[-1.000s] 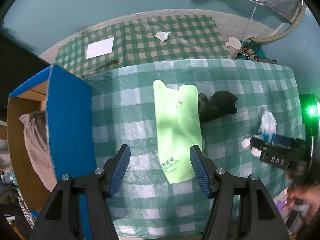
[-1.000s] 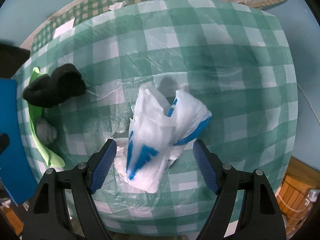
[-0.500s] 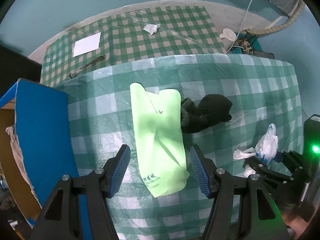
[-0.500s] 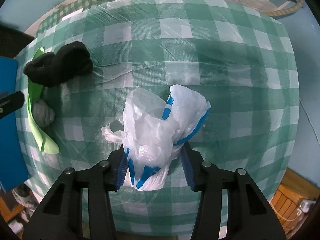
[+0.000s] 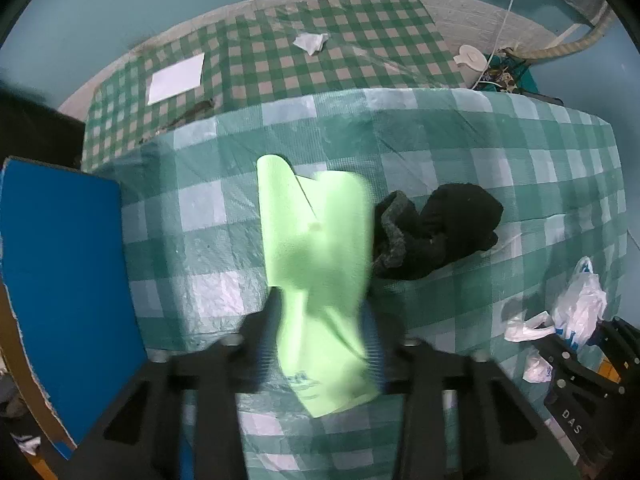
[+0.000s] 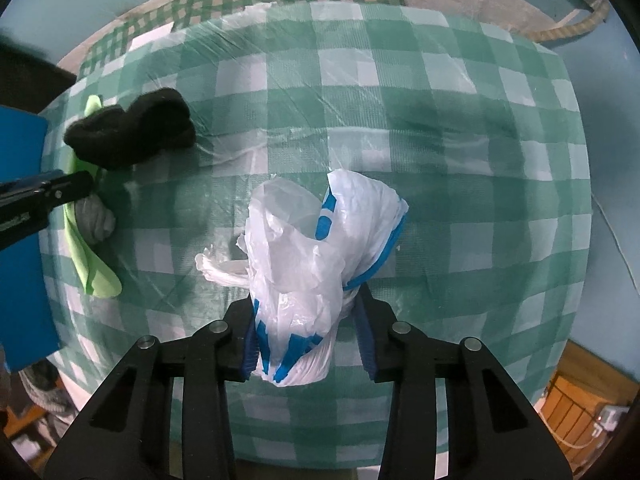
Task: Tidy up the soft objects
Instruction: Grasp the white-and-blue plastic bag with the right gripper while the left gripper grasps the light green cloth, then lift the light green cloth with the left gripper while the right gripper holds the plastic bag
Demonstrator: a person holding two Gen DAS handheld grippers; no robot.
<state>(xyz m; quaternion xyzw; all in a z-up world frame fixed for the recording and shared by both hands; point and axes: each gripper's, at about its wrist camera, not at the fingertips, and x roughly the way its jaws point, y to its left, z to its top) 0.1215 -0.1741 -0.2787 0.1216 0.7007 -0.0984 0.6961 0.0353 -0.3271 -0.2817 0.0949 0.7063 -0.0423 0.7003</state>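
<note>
Left gripper (image 5: pixel 320 356), pointing down, closes on green bag (image 5: pixel 316 248); right gripper (image 6: pixel 306 338) closes, squeezing white bag (image 6: pixel 312 256).

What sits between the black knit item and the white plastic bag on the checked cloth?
Nothing: in the right wrist view, only bare checked tablecloth separates the black knit item from the white-and-blue plastic bag.

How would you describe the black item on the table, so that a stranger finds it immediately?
Start at the checked table and find the long green bag lying near its middle. The black cloth is bunched against that bag's side, away from the blue box. It is the only dark, woolly lump; the white bag nearby is shiny plastic.
</note>
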